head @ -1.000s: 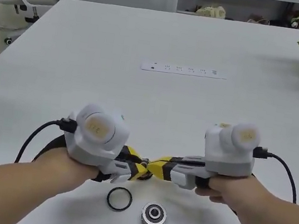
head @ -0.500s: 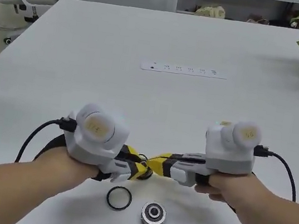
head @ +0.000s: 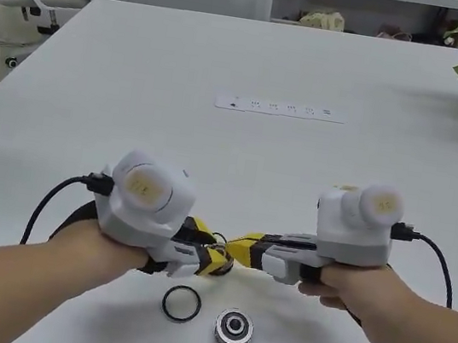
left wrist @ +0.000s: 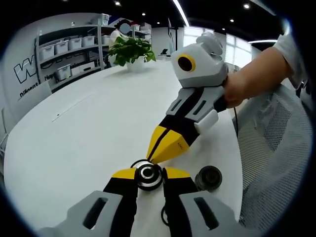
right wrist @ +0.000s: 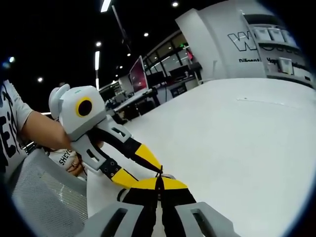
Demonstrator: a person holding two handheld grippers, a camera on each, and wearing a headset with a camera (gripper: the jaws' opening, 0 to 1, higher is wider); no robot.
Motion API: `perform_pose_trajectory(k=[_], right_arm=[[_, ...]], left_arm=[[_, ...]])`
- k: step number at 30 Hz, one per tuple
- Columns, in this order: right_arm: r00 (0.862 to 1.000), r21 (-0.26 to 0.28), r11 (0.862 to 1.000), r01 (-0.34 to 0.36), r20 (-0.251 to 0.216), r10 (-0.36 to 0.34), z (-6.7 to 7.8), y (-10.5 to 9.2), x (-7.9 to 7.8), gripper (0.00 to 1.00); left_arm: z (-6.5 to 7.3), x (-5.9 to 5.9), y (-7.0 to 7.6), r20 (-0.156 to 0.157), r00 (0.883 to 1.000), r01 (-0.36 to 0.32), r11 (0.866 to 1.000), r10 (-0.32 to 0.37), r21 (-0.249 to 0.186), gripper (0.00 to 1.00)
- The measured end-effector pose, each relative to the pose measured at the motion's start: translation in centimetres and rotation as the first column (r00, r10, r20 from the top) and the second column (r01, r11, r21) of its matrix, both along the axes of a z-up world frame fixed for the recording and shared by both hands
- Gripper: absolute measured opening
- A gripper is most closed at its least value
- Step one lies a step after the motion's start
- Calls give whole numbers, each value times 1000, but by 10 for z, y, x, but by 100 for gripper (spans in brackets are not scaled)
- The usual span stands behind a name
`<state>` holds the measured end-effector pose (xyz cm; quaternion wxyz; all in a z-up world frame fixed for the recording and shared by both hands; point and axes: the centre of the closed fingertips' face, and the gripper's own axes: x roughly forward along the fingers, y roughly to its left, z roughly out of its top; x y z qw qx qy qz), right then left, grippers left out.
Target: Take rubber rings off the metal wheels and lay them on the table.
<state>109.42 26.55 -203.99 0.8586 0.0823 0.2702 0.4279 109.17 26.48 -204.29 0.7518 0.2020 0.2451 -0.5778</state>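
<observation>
Your left tongs point(left wrist: 149, 174) clamp a metal wheel point(left wrist: 148, 178) by its sides, clear of the table point(head: 313, 72). Your right tongs point(right wrist: 159, 183) are closed, tips at that wheel's rim; whether they pinch any rubber cannot be told. One black rubber ring point(head: 182, 303) lies flat on the table, just beside a second wheel point(head: 234, 328), silver with a dark centre.

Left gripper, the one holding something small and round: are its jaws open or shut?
Shut on the small round silver metal wheel: the left gripper view shows the left gripper's yellow-tipped jaws pressing it from both sides.
</observation>
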Motion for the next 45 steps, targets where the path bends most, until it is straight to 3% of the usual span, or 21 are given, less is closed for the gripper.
perform_pose_trajectory(k=[20,27,40,45], right_arm=[[1000,38,999,2,12,-3,18,1,-5,0],[1000,51,999,-6,21,5,26,5,-9,0],[999,74,997,-19,29,16,36,12,-15,0],[1000,82,996,-23,23,21,38,14,-17,0]], left_arm=[[42,-7,22,1,999,-44,992,45,-120,30],[48,-16,32,5,999,-41,991,42,-129,36],[61,-34,51,-23,998,-66,982,63,-176,46],[62,-40,58,-14,998,-69,982,67,-175,50]])
